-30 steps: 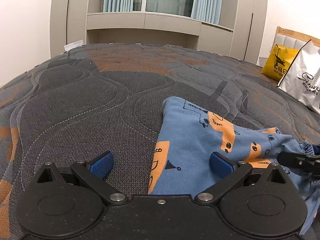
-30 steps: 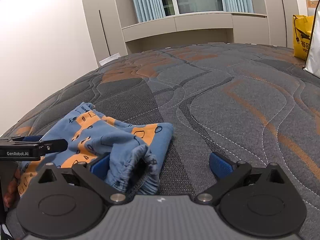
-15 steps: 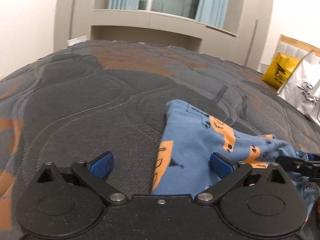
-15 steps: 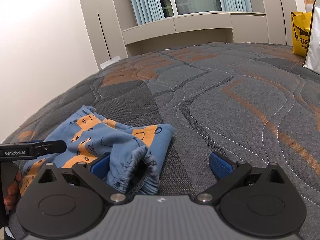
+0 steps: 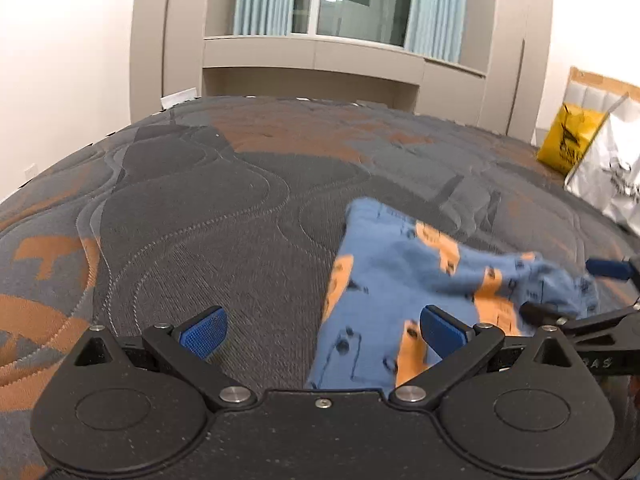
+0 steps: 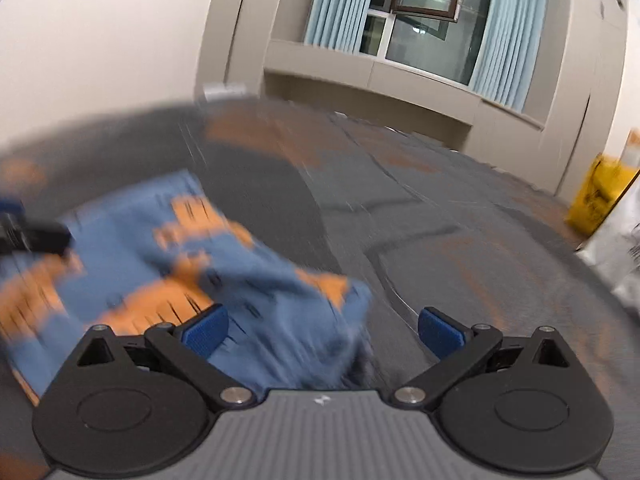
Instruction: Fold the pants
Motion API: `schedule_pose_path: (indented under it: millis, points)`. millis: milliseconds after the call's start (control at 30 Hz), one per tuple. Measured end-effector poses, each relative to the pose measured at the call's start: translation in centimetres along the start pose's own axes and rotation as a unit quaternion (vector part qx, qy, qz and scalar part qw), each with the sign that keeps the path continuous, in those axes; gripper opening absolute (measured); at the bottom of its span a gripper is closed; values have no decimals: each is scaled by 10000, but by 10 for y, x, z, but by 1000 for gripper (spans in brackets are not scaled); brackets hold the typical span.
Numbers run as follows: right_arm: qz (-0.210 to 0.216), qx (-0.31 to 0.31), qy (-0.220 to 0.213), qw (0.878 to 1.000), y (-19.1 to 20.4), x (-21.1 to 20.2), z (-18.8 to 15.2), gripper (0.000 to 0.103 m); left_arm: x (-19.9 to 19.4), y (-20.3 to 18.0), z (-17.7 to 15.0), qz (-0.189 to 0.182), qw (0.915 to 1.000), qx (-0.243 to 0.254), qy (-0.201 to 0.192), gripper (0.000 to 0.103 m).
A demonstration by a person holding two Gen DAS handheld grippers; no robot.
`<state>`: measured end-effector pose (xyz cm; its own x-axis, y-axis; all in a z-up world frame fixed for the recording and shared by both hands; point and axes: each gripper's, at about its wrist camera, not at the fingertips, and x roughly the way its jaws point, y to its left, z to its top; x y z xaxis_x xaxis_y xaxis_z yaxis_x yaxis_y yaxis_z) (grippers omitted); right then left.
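in the left wrist view, the left gripper [image 5: 322, 330] hangs low over the mattress [image 5: 192, 208] with its 2 blue-padded fingers [image 5: 204, 330] spread wide, and nothing is caught between them. the pants [image 5: 404, 276], blue with orange patches and small dark prints, lie crumpled on the grey and orange quilted surface, ahead and to the right; their near edge runs into the gap by the right-hand pad, which sits over the cloth without visibly pinching it. at the right edge the right gripper [image 5: 596, 292] shows from the side, its dark finger right at the bunched end of the pants, though i cannot tell from here if it touches. a yellow bag [image 5: 568, 144] and a white bag [image 5: 612, 168] stand far right near the headboard. in the right wrist view, heavily blurred, the right gripper [image 6: 322, 332] is also wide apart and clasps nothing; the pants [image 6: 168, 264] spread to the left and reach between the 2 pads, with the left-hand pad over the fabric. the left gripper [image 6: 28, 236] pokes in at the left edge above the cloth. the yellow bag [image 6: 596, 196] sits far right.
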<state>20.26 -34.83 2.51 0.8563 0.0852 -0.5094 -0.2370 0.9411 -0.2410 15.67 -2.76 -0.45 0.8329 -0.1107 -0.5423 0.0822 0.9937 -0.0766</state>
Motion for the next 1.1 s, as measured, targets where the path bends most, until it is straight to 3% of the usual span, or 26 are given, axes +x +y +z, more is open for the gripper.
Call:
schedule_pose_path:
  millis: [100,267,400,600,1100]
  points:
    - [-115,146,-66,9998,-7,-8,-7,103,8,-3,-10,-2,9999,127,115,102]
    - [-336,127,-390,9986,-8,-48,-14,103,8,3,-17,-68,9999,-80,58,103]
    - [-340,142,-239,9990,1,-53,-32,103,7,7,-18,-143,9998,-166,32,103]
    - [-13,1231,-330,9918,-11,-49,-58,103,7,6,-19,-121,9998,-157,11,103]
    - [206,1563,-374,9868,-19,-50,-67,103,5,5,-22,-93,9998,-164,-17,103]
